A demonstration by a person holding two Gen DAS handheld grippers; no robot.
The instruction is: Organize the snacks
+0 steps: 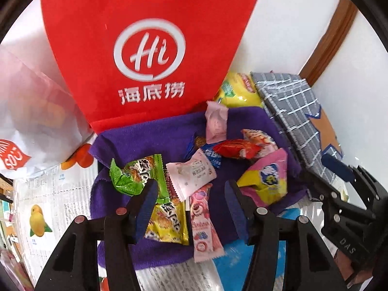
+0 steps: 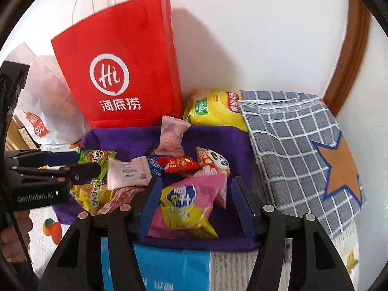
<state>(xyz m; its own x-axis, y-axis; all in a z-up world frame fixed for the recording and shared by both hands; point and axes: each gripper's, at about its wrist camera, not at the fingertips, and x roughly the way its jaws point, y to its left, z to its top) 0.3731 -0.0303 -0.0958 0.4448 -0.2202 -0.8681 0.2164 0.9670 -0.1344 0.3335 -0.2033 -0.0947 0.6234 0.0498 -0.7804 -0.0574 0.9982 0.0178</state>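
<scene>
Both cameras look steeply down along their own fingers, close above the purple cloth [image 1: 155, 140] strewn with snacks. Each faces the red bag [image 2: 126, 72] and white wall behind. The left view sits nearer the bag; the right view takes in the checked cloth [image 2: 291, 135].

Left gripper [image 1: 189, 203]: black angular frame, silver round rivets, ribbed blue pads [image 1: 145, 208] on the fingers.
Right gripper [image 2: 196, 201]: same black frame, silver rivets, blue ribbed pads [image 2: 243, 206].
Markings: white "GenRobot.AI" at left edge of right view; "DAS" at lower right of left view.
</scene>
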